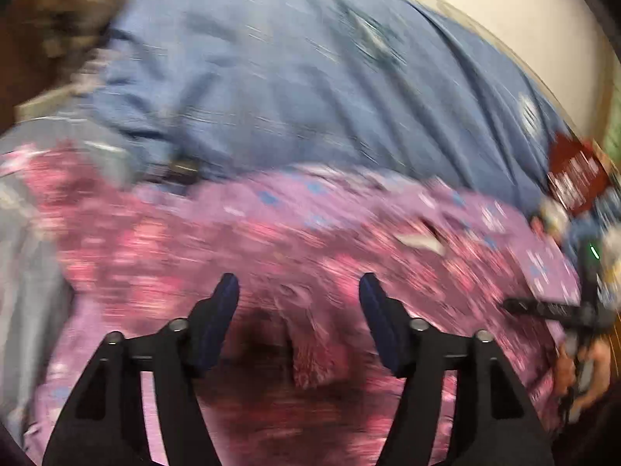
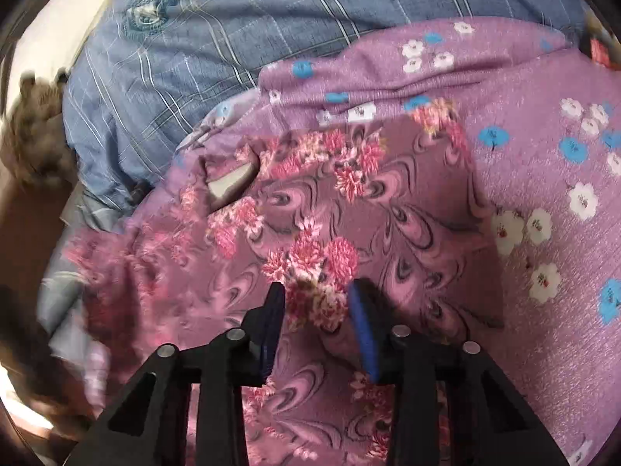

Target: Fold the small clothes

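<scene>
A small mauve garment with pink flower and swirl print (image 2: 330, 209) lies spread on a purple sheet with white and blue flowers (image 2: 543, 155). My right gripper (image 2: 316, 303) is just above the garment's near part, jaws partly open with a raised bit of the cloth between the pads; nothing is clamped. In the blurred left wrist view the same garment (image 1: 194, 256) fills the lower half. My left gripper (image 1: 299, 291) hovers over it, wide open and empty. The right gripper (image 1: 551, 310) shows at the right edge of that view.
A blue plaid quilt (image 2: 233, 31) with a crest lies behind the garment, also in the left wrist view (image 1: 291, 77). A brown furry item (image 2: 35, 132) sits at the left. A red patterned item (image 1: 574, 174) lies at the right edge.
</scene>
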